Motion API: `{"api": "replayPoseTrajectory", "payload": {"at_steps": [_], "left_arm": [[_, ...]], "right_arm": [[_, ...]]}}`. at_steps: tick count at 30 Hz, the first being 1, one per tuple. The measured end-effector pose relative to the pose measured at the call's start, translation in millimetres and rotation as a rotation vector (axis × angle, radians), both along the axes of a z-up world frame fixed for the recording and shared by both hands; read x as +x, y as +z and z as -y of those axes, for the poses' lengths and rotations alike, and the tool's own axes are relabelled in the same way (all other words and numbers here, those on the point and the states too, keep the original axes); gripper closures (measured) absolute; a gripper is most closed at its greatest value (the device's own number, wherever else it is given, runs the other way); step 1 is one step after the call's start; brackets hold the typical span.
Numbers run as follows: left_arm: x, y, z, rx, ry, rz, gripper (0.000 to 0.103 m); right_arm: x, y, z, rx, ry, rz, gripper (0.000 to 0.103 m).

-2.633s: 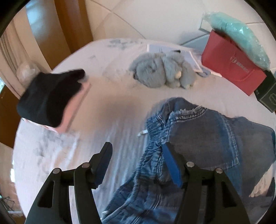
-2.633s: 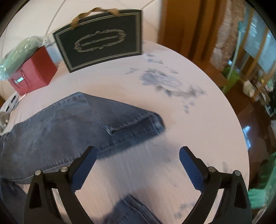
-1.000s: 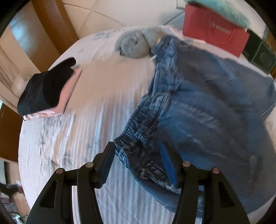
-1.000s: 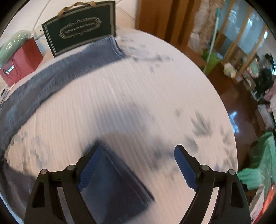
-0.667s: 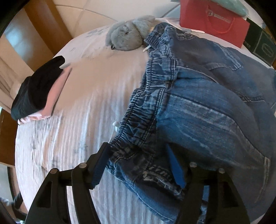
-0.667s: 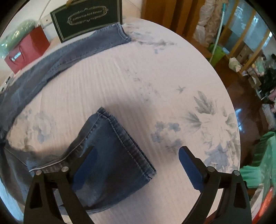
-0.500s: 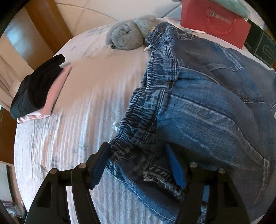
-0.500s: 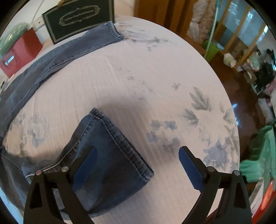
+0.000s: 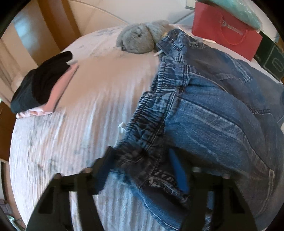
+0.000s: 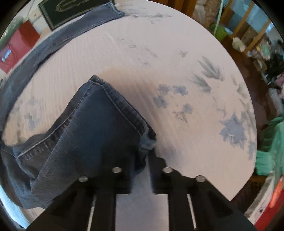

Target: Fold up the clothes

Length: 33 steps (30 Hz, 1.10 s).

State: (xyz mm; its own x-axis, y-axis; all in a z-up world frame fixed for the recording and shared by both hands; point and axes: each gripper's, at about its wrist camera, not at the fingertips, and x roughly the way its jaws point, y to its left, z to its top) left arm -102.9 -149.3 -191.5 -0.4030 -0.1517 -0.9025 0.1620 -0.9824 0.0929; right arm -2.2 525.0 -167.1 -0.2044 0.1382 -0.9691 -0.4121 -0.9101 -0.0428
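Note:
Blue jeans (image 9: 213,115) lie spread on a white flowered bed sheet (image 9: 88,110). Their elastic waistband (image 9: 150,124) runs down to my left gripper (image 9: 142,168), which is open with the near waistband corner between its blue pads. In the right wrist view one jeans leg (image 10: 99,128) is folded toward me, and my right gripper (image 10: 148,147) is shut on the corner of its hem. The other leg (image 10: 53,40) stretches away to the far left. Both grippers are motion-blurred.
A grey plush toy (image 9: 140,38) lies at the far end of the waistband. A folded black and pink stack (image 9: 42,83) sits at the left. A red bag (image 9: 225,35) and a dark bag (image 10: 74,10) stand behind. The bed edge (image 10: 248,160) curves right, above the floor.
My right gripper has gone from wide open to shut on the hem corner of the folded leg. The left gripper has pushed slightly further onto the waistband and stays open.

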Motion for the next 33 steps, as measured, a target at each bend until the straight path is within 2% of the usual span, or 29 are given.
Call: {"api": "replayPoseTrajectory", "payload": {"at_steps": [6,9,12,14,16,18,20,22,23,26,29,33], "left_arm": [[7.4,7.2,10.0,0.044,0.062,0.002,0.077],[18.8,16.5,14.1,0.085,0.101,-0.002,0.080],[38.7,28.7,13.8,0.150,0.117,-0.019,0.081],[52.2,33.4,9.2,0.160,0.112,-0.017,0.081],[61.9,31.1,1.1,0.111,0.096,0.006,0.081],[66.4,23.1,0.1,0.096,0.093,0.040,0.080],[69.8,19.6,2.2,0.093,0.094,0.059,0.074],[72.2,24.2,5.3,0.098,0.092,0.064,0.062],[72.5,28.9,6.9,0.099,0.089,0.061,0.059],[71.9,52.7,9.1,0.089,0.068,0.012,0.053],[62.2,71.9,7.3,0.093,0.047,-0.046,0.041],[36.7,64.1,1.0,0.107,0.013,-0.052,0.040]], "right_arm": [[0.6,45.2,-8.8,0.096,-0.019,-0.127,0.098],[11.0,73.6,-22.4,0.161,-0.066,-0.198,0.098],[30.9,90.3,-43.2,0.146,-0.136,-0.254,0.098],[35.4,85.5,-49.6,0.142,-0.151,-0.225,0.098],[34.9,61.5,-51.8,0.120,-0.133,-0.122,0.097],[36.8,30.3,-49.4,0.083,-0.110,-0.011,0.096],[41.3,14.3,-47.6,0.066,-0.106,0.036,0.084],[43.3,23.6,-48.8,0.079,-0.106,0.005,0.042],[44.3,28.3,-49.4,0.086,-0.106,-0.011,0.037],[47.2,42.3,-51.3,0.107,-0.106,-0.058,0.036],[32.3,53.8,-53.9,0.101,-0.082,-0.119,0.036],[0.7,33.7,-51.5,0.083,-0.023,-0.099,0.035]]}}
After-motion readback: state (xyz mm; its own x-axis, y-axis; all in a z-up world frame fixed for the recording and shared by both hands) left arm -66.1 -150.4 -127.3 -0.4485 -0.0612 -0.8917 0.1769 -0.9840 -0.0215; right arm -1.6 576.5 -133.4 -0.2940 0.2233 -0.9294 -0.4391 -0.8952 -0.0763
